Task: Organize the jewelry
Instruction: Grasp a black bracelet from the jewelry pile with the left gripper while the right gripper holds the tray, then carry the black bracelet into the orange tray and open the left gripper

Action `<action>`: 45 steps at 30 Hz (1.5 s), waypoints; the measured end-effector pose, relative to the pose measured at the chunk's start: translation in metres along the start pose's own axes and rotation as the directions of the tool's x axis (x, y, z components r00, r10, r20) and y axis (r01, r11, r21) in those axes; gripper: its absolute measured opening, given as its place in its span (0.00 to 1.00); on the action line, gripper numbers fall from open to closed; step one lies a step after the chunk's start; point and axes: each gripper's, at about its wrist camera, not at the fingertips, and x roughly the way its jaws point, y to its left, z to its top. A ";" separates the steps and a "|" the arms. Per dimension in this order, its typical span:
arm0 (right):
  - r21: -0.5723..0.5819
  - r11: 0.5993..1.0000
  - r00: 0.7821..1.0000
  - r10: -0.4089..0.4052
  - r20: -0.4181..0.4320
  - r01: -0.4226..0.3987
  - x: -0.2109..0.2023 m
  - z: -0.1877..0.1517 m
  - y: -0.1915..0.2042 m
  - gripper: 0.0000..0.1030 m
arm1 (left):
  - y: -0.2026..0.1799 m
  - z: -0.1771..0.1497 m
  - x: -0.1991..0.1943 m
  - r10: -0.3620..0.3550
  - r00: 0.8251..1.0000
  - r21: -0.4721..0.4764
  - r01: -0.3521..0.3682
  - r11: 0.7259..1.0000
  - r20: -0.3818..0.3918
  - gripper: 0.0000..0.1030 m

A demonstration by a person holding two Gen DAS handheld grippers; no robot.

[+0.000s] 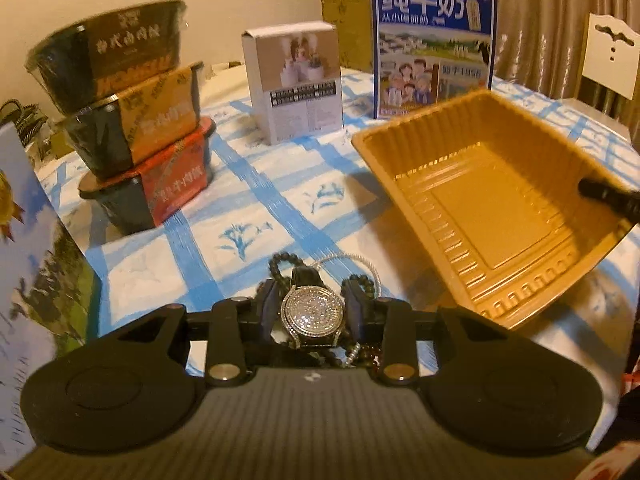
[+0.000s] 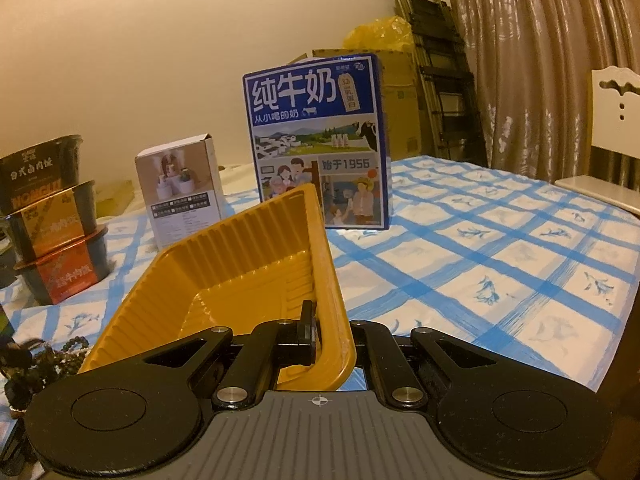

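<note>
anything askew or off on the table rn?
Yes: the yellow tray sits tilted, one side lifted off the tablecloth, because the right gripper is pinching its rim. The jewelry, a rhinestone watch among bead bracelets, lies in a tangled heap between the left gripper fingers.

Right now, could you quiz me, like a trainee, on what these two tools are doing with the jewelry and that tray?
1. True or false: the right tool is clamped on the wall of the yellow tray.
2. What sparkling item sits between the fingers of the left tool?
3. How many instant-food bowls are stacked? A two, B three, C five.

Key: 1 true. 2 the rhinestone watch. 3 B.
</note>
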 end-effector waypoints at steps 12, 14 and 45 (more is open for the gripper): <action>-0.006 0.999 0.999 0.038 -0.010 -0.038 -0.006 -0.003 0.001 0.05 | 0.026 0.032 -0.044 -0.068 0.995 -0.116 0.076 0.990 0.069 0.00; 0.004 0.999 0.999 0.041 -0.017 -0.041 -0.005 -0.004 0.000 0.05 | 0.028 0.033 -0.036 -0.041 0.998 -0.112 0.047 0.993 0.048 0.00; 0.007 0.999 0.998 0.043 -0.036 -0.043 0.001 -0.007 -0.006 0.04 | 0.009 0.002 0.017 -0.121 0.983 -0.176 0.095 0.980 -0.142 0.11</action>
